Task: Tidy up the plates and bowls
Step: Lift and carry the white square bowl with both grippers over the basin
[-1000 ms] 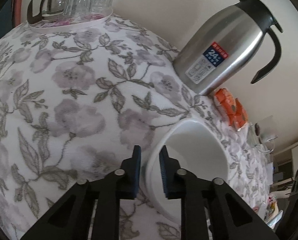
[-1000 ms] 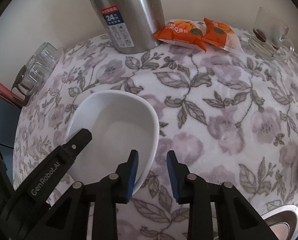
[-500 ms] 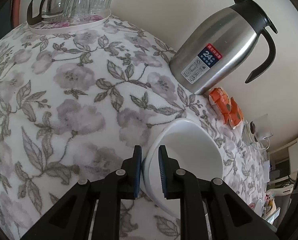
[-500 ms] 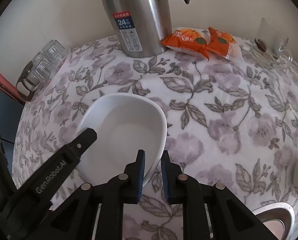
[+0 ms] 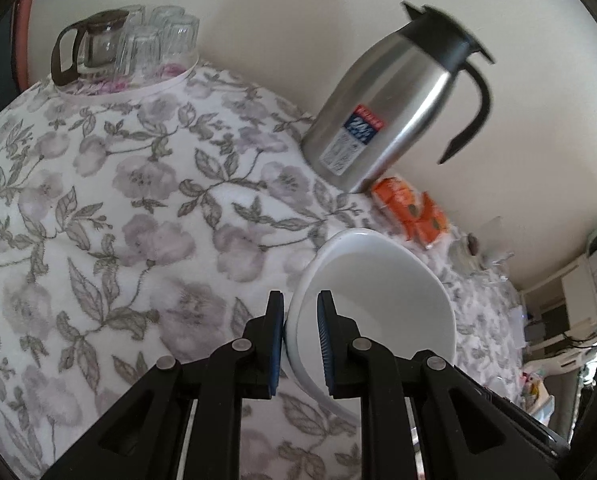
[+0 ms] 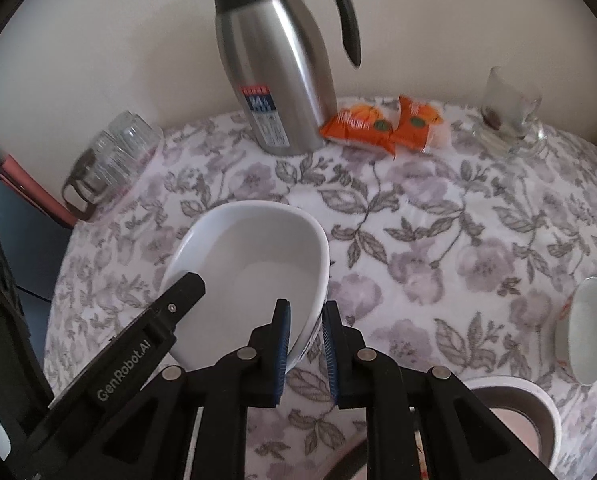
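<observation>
The white bowl (image 6: 254, 264) sits between the two tongs over the flower-patterned bench (image 6: 438, 216), gripped at opposite sides of its rim. In the right wrist view, going left to right: upturned glasses and a glass jug (image 6: 110, 160) stand at the far left edge, then the left tongs (image 6: 178, 292) reach in onto the bowl's left rim. The right tongs (image 6: 304, 344) are clamped on its right rim, one blue pad inside the wall and one outside. Behind the bowl stands a steel thermos jug (image 6: 274, 80), with orange snack packets (image 6: 378, 124) just beside it and a glass cup (image 6: 506, 112) further right. A second white bowl (image 6: 586, 332) lies at the far right edge. In the left wrist view, the left tongs (image 5: 300, 344) pinch the bowl's (image 5: 378, 304) near rim.
</observation>
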Motion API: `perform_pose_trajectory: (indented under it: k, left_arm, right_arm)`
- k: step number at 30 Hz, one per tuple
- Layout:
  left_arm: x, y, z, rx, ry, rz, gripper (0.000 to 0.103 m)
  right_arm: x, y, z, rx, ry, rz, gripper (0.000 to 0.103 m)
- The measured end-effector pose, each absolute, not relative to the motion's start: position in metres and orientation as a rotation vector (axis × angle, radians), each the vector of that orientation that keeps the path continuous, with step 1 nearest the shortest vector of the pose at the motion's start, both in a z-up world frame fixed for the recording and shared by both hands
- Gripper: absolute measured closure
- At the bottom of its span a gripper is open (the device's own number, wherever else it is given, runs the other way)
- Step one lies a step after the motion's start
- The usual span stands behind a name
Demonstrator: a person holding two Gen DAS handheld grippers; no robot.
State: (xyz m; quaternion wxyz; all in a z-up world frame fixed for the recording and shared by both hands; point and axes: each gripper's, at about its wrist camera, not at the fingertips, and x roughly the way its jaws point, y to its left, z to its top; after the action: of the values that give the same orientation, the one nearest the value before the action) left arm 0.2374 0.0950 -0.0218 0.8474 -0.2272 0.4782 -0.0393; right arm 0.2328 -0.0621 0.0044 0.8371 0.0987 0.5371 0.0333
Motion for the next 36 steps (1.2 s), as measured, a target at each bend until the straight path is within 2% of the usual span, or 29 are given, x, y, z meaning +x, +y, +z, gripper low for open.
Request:
perform_pose_trajectory:
  k: [8, 20, 36]
  left_arm:
    - [0.213, 0.067, 0.019, -0.363, 0.955, -0.103, 0.085]
    - [0.168, 0.031, 0.049, -0.333, 0.914, -0.177, 0.086]
    - [0.121, -0.011, 0.063, -0.268, 0.887, -0.23, 0.086]
  right_arm:
    - [0.208, -0.079, 0.037, 0.211, 1.084, 0.072, 0.085]
    - [0.158, -0.12, 0.074, 0.227, 1.005, 0.083, 0.085]
    - [0.101, -0.164, 0.082, 0.272, 0.952, 0.054, 0.085]
